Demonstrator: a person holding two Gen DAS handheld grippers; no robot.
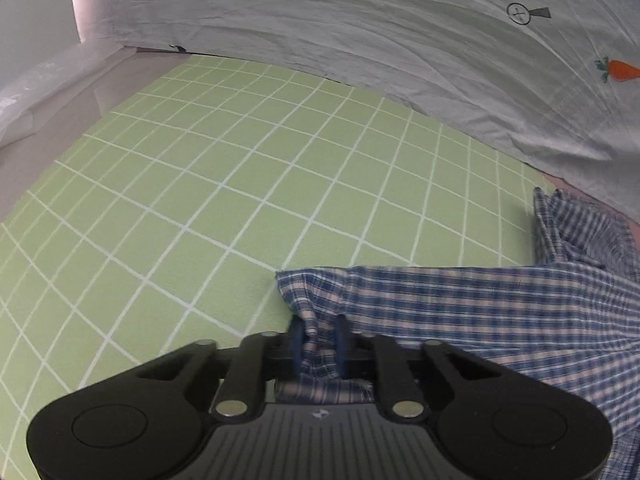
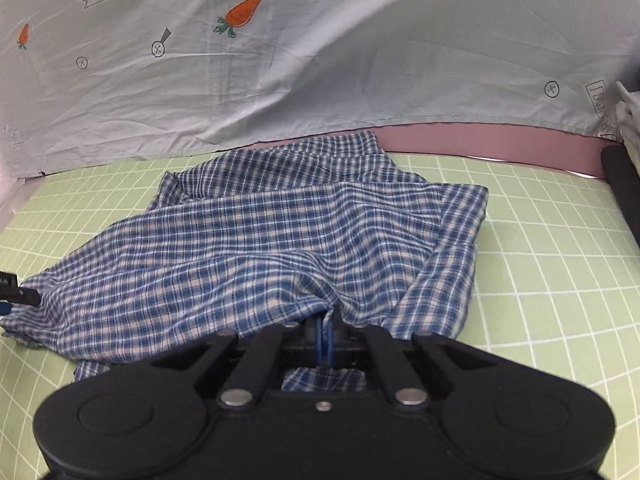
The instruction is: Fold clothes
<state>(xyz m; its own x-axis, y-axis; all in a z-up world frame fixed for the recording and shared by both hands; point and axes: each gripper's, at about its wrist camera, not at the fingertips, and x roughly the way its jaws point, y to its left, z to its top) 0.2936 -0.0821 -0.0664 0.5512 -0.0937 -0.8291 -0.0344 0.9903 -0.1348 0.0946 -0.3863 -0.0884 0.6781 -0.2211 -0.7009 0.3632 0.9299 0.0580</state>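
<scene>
Rumpled blue plaid shirt (image 2: pixel 256 248) on mat

Blue-and-white checked cotton shirt (image 2: pixel 280 240) lies on green gridded mat (image 2: pixel 552 264); white printed bedsheet (image 2: pixel 320 72) hangs behind; pink table edge (image 2: pixel 460 136) between.

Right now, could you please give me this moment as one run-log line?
step: fold underway | left tongs: shut on plaid garment | right tongs: shut on plaid garment | surface: green grid mat

We note a desk under a green grid mat (image 2: pixel 540 248); the blue plaid garment (image 2: pixel 280 240) lies rumpled on the mat.
</scene>
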